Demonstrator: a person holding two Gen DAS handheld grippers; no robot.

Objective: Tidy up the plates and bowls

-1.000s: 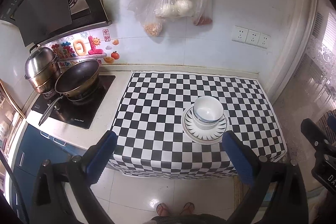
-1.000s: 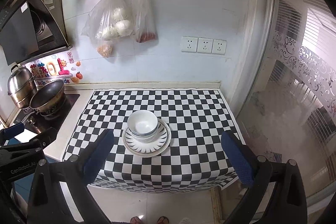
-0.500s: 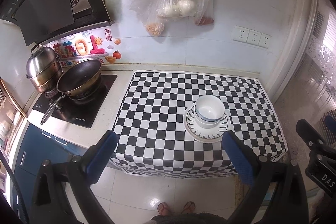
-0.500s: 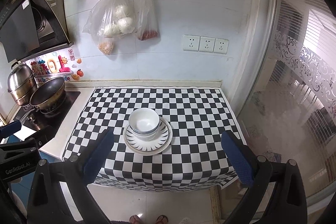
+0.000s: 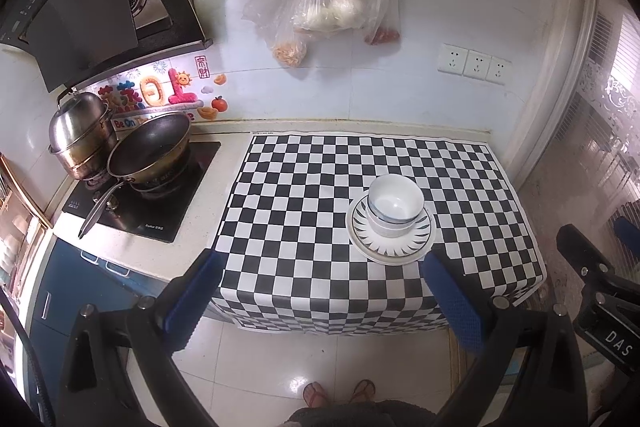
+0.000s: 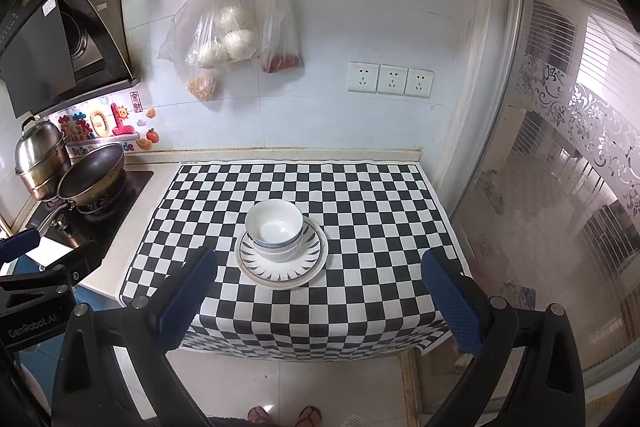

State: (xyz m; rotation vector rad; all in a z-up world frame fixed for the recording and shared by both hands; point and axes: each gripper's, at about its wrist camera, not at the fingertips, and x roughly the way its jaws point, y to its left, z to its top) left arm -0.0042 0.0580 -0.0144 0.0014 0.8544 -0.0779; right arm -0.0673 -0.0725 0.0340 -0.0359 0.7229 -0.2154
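Observation:
Two white bowls with blue rims (image 5: 395,205) are nested and stand on stacked white plates with a dark ray pattern (image 5: 390,247), on the checkered cloth (image 5: 304,211). The same bowls (image 6: 274,229) and plates (image 6: 282,269) show in the right wrist view. My left gripper (image 5: 320,301) is open and empty, held back from the counter's front edge, above the floor. My right gripper (image 6: 320,301) is also open and empty, equally far back. The right gripper's body shows at the left view's right edge (image 5: 600,307).
A stove (image 5: 136,199) with a wok (image 5: 150,149) and a steel pot (image 5: 80,135) stands left of the cloth. Plastic bags of food (image 5: 324,11) hang on the wall. A glass partition (image 6: 560,187) bounds the right side. Feet in sandals (image 5: 340,391) stand on the tiled floor.
Both grippers have drawn back a little from the counter, so the stack looks slightly smaller and farther. Nothing on the counter moved. Both grippers stay open.

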